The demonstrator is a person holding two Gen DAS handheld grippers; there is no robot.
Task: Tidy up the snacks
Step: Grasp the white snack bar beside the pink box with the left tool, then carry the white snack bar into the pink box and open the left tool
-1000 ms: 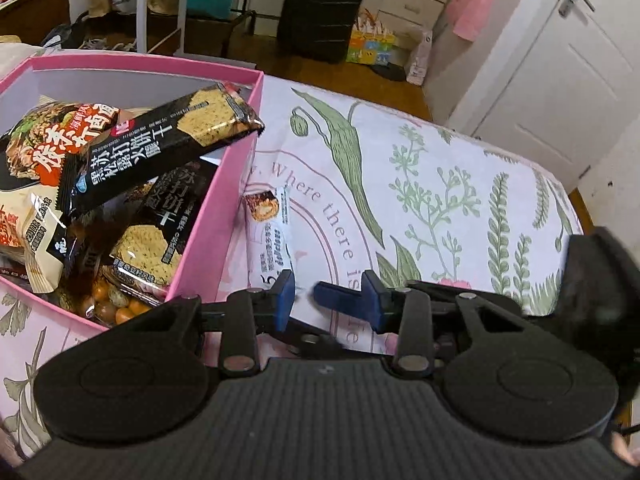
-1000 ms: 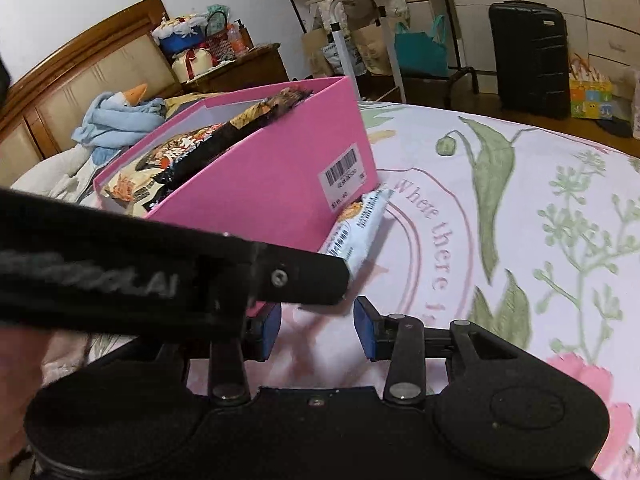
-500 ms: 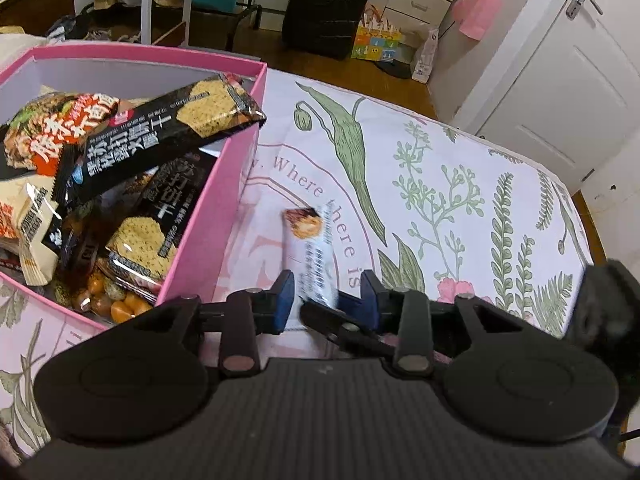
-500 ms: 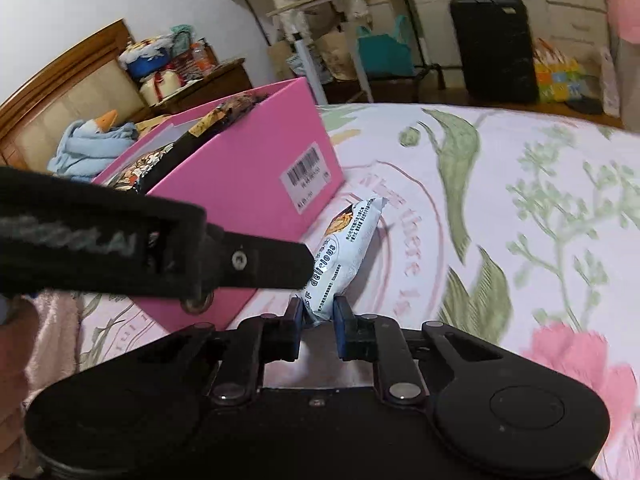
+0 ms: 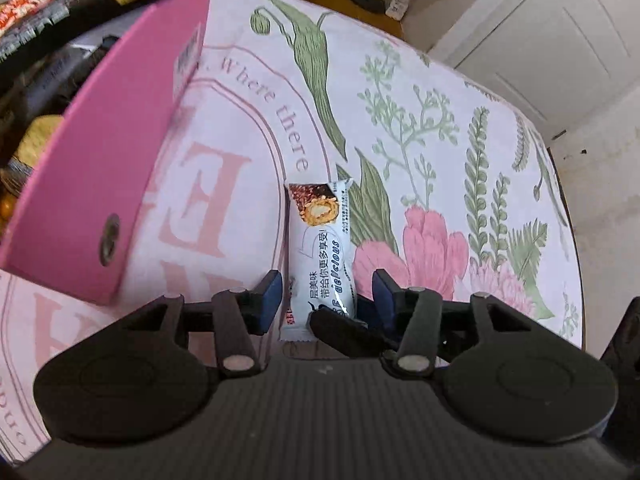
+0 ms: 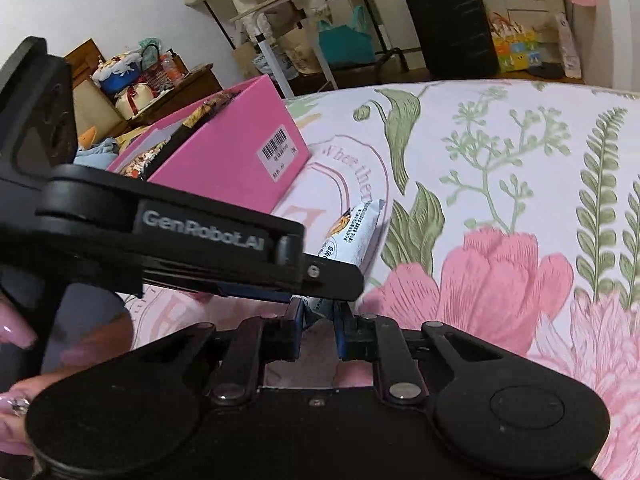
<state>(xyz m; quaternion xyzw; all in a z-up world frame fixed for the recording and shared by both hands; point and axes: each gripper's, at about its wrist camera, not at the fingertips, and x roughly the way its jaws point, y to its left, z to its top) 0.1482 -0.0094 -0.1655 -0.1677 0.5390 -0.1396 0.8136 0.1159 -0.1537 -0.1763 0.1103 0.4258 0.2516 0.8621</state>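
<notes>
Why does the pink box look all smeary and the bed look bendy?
Left wrist view: the pink box sits close to the lens and is blurred, while the snack bar stays sharp. Both views: the fisheye lens curves the bedspread edges.

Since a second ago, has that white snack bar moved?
Yes. The white snack bar was tucked against the pink box; now it lies apart from it, its near end gripped by the right hand-held gripper.

I see a bed under a floral sheet (image 5: 420,128). On it, left of my tongs, sits a pink box (image 5: 108,152) of snacks; a white snack bar (image 5: 322,248) lies straight ahead between the fingers.
</notes>
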